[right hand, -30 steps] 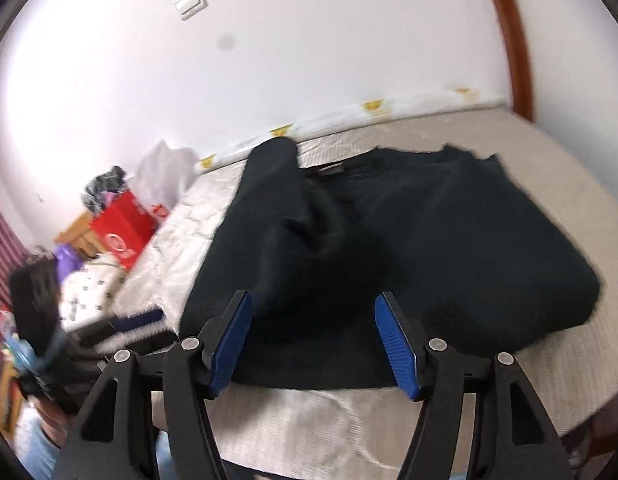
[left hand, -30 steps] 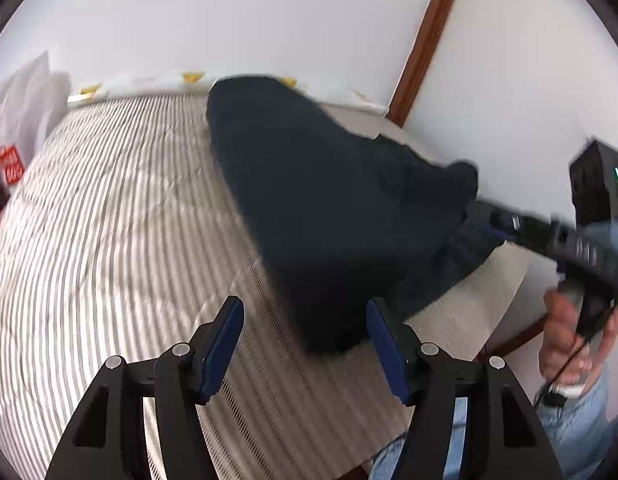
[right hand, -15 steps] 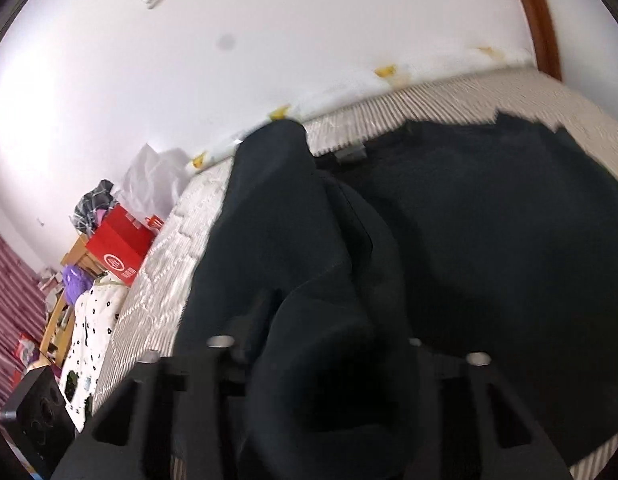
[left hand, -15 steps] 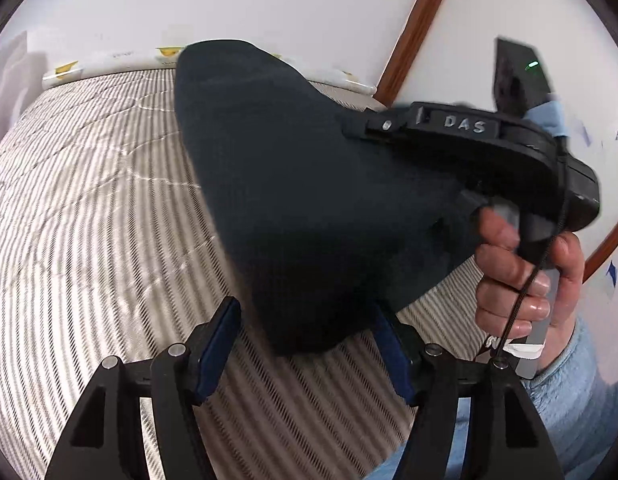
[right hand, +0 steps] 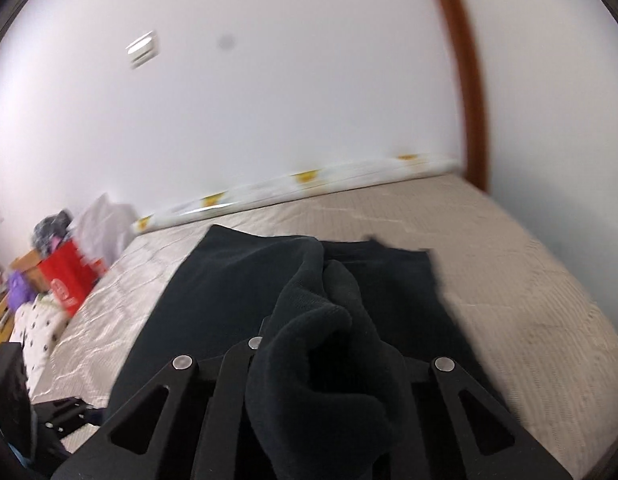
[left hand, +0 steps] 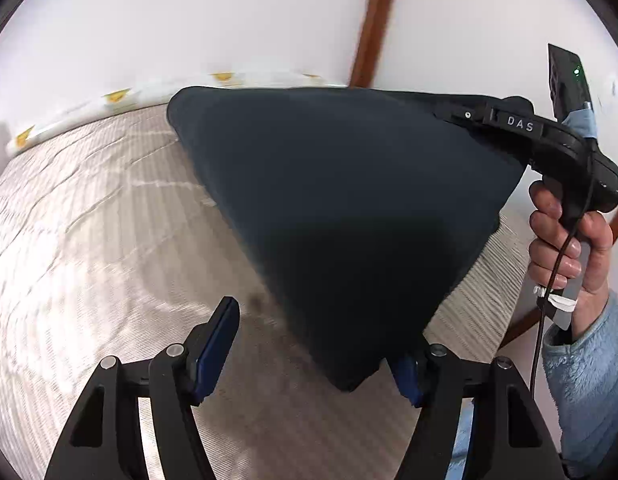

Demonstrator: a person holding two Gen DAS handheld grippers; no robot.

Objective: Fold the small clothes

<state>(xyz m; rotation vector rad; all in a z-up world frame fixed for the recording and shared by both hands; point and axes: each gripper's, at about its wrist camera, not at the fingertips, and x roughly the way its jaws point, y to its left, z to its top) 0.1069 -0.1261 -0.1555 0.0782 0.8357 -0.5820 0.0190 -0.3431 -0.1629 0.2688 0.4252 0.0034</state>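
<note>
A dark navy garment lies on the striped beige mattress, one side pulled up into a tent. In the left wrist view my right gripper, held by a hand, holds that raised edge. In its own view, the jaws of the right gripper are closing, and bunched cloth fills and hides them. My left gripper is opening. The garment's hanging corner dangles between its blue pads, close to the right one and not pinched.
A rolled white sheet with yellow marks runs along the white wall behind the bed. A red bag and piled clutter stand past the bed's left end. Brown wooden trim rises in the corner. A light blue fleece sleeve is at right.
My right gripper came in from the right, shut on the garment's edge and lifted it up. The left gripper moved in under the hanging corner and spread a little wider.
</note>
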